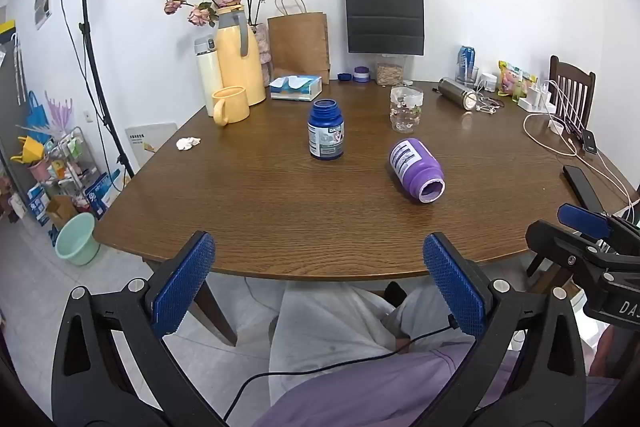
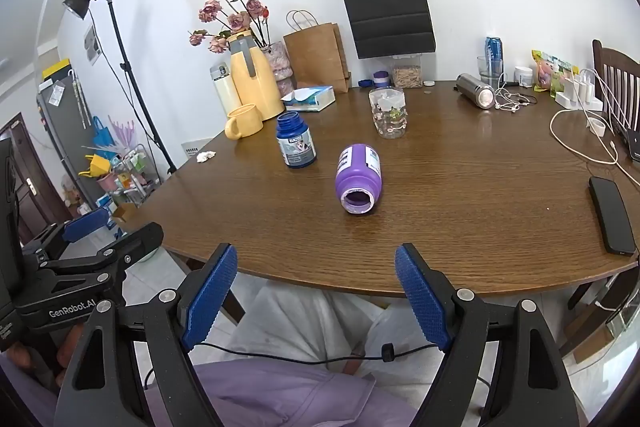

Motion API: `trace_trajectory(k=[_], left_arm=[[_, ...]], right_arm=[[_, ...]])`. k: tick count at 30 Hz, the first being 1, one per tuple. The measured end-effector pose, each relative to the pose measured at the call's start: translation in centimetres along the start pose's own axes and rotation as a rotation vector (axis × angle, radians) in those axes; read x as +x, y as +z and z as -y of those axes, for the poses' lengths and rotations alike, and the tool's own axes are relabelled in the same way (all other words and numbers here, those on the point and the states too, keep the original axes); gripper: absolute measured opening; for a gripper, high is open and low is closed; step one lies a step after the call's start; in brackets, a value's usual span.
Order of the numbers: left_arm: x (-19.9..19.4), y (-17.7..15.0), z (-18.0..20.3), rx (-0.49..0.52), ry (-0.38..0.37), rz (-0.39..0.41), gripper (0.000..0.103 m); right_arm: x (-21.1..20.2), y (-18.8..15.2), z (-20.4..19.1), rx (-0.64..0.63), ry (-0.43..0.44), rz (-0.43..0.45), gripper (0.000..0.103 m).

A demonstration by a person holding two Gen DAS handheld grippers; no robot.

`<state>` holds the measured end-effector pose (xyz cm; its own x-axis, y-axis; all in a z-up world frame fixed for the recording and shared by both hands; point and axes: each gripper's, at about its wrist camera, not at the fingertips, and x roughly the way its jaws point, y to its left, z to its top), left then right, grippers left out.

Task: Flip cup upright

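One cup: the purple cup (image 1: 416, 171) (image 2: 359, 178), a bottle-shaped plastic container, lies on its side on the wooden table (image 1: 280, 211), open mouth towards the near edge, base pointing far.
Position: right of the upright blue bottle (image 1: 326, 129) and well apart from it; near side of the clear glass jar (image 1: 406, 108), not touching it.
Left gripper (image 1: 318, 285): jaws spread wide, holding nothing, hanging off the near table edge above the person's lap.
Right gripper (image 2: 316, 301): likewise wide open and empty, near the table edge, roughly in line with the cup's mouth.
Likely handling: looks light, stiff and empty; the smooth round wall and label probably make it slippery, and it may roll sideways if nudged.
Where to grip: across the wide body behind the narrower neck, pads on opposite sides, then pivot the mouth upward.
Risk: a pinch at the neck rim could slip off; the phone (image 2: 611, 214) at the right lies clear of the path.
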<state>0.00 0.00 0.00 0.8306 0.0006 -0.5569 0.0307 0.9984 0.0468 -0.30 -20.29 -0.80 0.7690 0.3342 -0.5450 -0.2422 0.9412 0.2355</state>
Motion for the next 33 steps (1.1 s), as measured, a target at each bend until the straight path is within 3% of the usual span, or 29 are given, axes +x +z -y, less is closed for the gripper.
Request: trace_trajectory(k=[33], left_arm=[[0.01,0.0,0.02,-0.002,-0.002,0.001,0.103]], right_arm=[[-0.04,-0.01,0.04,-0.002,-0.004,-0.001,0.085]])
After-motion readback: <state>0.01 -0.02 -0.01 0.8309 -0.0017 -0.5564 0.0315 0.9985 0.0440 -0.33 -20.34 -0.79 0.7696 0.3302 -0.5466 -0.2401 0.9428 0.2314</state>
